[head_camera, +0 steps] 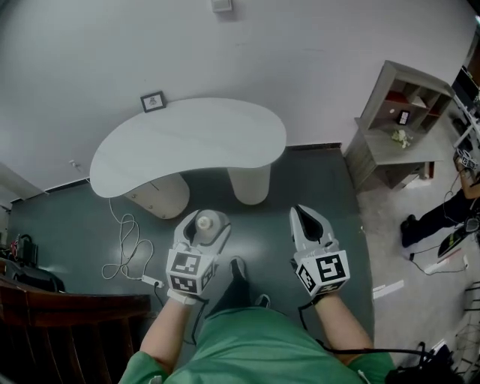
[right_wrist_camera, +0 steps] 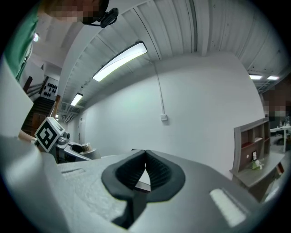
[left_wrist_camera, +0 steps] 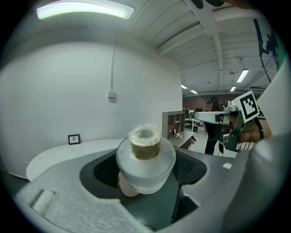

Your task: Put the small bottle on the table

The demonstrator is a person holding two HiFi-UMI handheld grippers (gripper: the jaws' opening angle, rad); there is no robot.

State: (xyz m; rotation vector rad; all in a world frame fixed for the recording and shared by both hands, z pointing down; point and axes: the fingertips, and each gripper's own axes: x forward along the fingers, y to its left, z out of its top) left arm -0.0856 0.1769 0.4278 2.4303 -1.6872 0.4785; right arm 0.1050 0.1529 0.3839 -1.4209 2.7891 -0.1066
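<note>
Short of the worktop (head_camera: 187, 142), the left gripper (head_camera: 210, 234) pinches the small bottle (head_camera: 205, 222) cap-up between its fingers (left_wrist_camera: 190, 167), probably so it can be stood down; the right gripper (head_camera: 307, 219) hangs alongside, fingers (right_wrist_camera: 160, 171) pressed together.

Bright ceiling strip light (left_wrist_camera: 84, 10) glares — edges bend fisheye, corners dark.

The person's bare left forearm (head_camera: 166, 330) and right forearm (head_camera: 343, 330) reach forward side by side. The grey-and-white left gripper (head_camera: 208, 223) clamps a small clear plastic bottle (left_wrist_camera: 145, 164). The matching right gripper (head_camera: 308, 215) holds nothing, its jaw tips touching.
</note>
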